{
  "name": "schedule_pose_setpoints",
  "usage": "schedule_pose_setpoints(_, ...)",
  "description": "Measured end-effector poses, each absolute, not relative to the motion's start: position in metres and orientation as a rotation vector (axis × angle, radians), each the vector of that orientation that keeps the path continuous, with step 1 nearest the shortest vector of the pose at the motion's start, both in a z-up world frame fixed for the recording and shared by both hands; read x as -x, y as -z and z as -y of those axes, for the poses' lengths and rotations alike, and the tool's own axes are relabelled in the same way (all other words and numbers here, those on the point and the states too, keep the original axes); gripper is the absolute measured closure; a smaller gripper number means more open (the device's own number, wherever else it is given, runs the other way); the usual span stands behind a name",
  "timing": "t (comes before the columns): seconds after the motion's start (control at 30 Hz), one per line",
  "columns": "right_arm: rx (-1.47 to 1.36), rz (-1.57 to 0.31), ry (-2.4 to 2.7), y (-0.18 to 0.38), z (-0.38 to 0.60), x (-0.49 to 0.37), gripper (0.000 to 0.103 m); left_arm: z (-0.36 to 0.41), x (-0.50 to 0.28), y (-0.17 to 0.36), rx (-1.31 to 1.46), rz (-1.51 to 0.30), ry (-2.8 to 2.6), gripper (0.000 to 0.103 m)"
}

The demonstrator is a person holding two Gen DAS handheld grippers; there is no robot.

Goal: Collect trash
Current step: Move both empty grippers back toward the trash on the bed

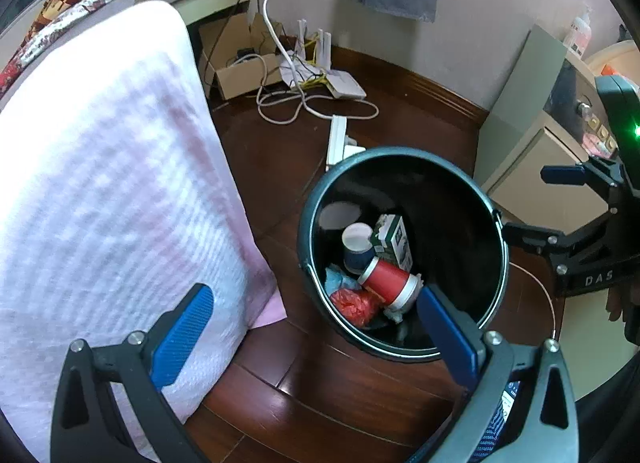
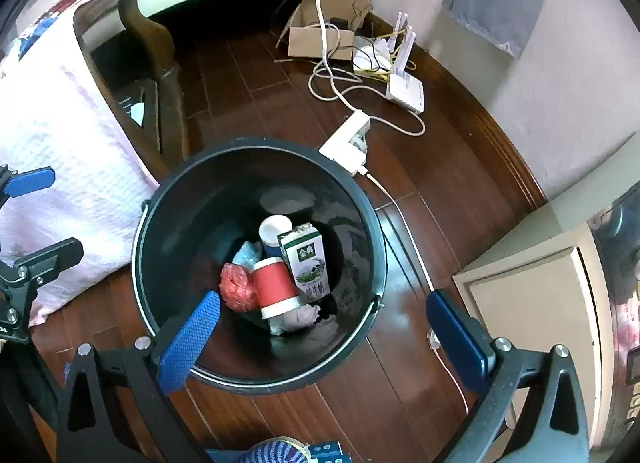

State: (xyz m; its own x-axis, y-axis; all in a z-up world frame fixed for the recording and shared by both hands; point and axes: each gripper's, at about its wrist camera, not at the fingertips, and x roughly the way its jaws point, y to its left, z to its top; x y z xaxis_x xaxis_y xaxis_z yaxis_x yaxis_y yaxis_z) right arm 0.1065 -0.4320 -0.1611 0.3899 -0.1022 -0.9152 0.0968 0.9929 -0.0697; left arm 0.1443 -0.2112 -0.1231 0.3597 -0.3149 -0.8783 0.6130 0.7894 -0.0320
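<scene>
A dark round bin (image 1: 308,231) (image 2: 138,247) stands on the wooden floor. Inside lie a red and white cup (image 1: 388,281) (image 2: 276,283), a blue paper cup (image 1: 357,245) (image 2: 274,229), a green and white carton (image 1: 394,241) (image 2: 308,263), a red plastic wad (image 1: 352,305) (image 2: 238,287) and crumpled tissue (image 2: 304,315). My left gripper (image 1: 316,339) is open and empty, above the bin's near left rim. My right gripper (image 2: 324,337) is open and empty over the bin's near side; it also shows at the right edge of the left wrist view (image 1: 532,203).
A bed with a pink checked cover (image 1: 100,183) (image 2: 60,135) is to the left. A power strip (image 1: 340,139) (image 2: 348,139), cables, a router (image 2: 404,89) and a cardboard box (image 1: 240,63) lie beyond the bin. A beige cabinet (image 2: 532,303) stands to the right.
</scene>
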Motion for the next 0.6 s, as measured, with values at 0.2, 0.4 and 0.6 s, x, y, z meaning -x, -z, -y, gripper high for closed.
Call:
schedule_pose_setpoints(0.2,0.013,-1.127,0.111,0.146,0.422,-0.106,0.000,0.208,-0.142,0.110,-0.324,-1.011,0.602,0.001)
schedule_pose_setpoints(0.4,0.017,-1.093,0.098,0.131,0.412,-0.105,0.000,0.200,-0.139,0.096,-0.315,-0.981,0.582,0.001)
schedule_pose_setpoints(0.6,0.026,-1.051,0.080,0.116,0.400,-0.105,0.000,0.186,-0.137,0.081,-0.303,-0.957,0.561,0.001)
